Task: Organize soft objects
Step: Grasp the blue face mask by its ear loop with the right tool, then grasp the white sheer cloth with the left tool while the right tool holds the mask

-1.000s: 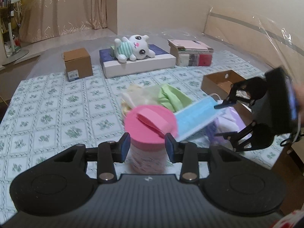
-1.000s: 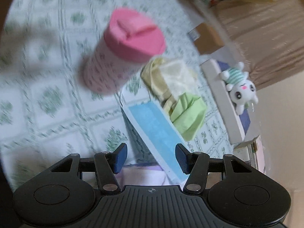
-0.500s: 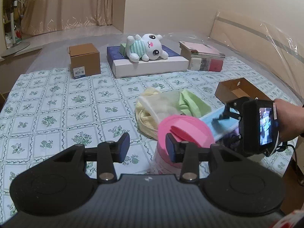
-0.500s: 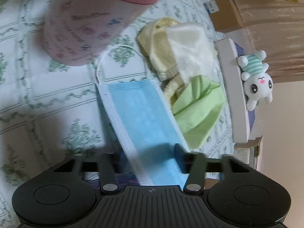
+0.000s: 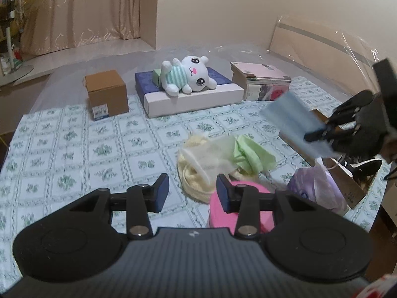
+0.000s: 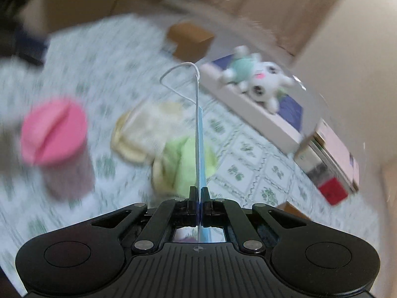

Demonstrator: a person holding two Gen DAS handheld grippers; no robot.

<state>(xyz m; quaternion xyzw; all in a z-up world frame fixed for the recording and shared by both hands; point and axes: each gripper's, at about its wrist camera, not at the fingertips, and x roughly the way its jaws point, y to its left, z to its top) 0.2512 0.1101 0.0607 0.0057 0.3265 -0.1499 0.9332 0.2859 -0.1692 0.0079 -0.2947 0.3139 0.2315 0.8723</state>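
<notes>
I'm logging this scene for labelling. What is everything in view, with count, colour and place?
mask: 1, blue, lifted, pinched in right gripper
cloths: heap, yellow, white, green, mid-table
canister: 1, pink lid, near left gripper
plush: 1, white, striped shirt, lying on flat box
flat box: 1, white and navy, far side
brown box: 1, closed, left of flat box
books: stack, pink on top, right of flat box
open carton: 1, brown, right edge
bag: 1, purple, beside carton
tablecloth: 1, green floral
left gripper: open, empty
right gripper: shut on mask

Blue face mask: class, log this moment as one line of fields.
right hand-held gripper: shut on blue face mask, lifted off tablecloth | left hand-held gripper: open, empty | pink-lidded canister: standing
</notes>
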